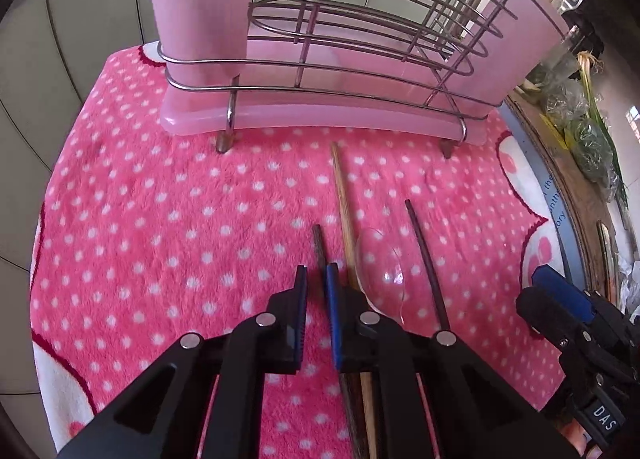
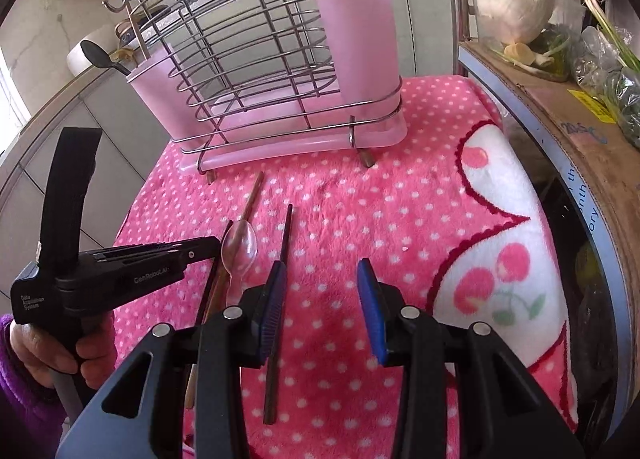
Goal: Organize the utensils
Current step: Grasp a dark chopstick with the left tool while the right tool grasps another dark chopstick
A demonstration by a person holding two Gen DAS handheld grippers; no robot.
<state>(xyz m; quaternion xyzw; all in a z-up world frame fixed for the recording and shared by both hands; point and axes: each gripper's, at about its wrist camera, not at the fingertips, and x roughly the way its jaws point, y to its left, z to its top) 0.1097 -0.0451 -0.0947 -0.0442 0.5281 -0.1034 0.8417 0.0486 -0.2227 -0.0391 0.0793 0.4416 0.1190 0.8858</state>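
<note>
We see a pink fleece cloth with white dots [image 1: 160, 199] spread over the bench, and at its far edge stands a wire utensil rack with pink plastic cups and a pink drip tray [image 2: 280, 71]. In front of the rack several utensils lie side by side on the cloth, their tips toward it: a thin dark chopstick [image 1: 320, 245], a pale wooden chopstick [image 1: 342, 195] just beside it, a clear plastic spoon [image 1: 380, 267] with its bowl touching the pale stick, and a second dark chopstick [image 2: 285, 243] a little apart toward the right edge. Our left gripper [image 1: 317, 283] points steeply down at the cloth with its jaws drawn close together – the thin dark chopstick runs through the narrow gap between them, though we cannot tell whether the pads already press on it. Our right gripper [image 2: 322, 279] hangs over the cloth near its right edge with the jaws standing wide apart and nothing between them; the second dark chopstick passes under its left pad. A hand [image 2: 60, 343] in a purple sleeve grips the left gripper's handle.
</note>
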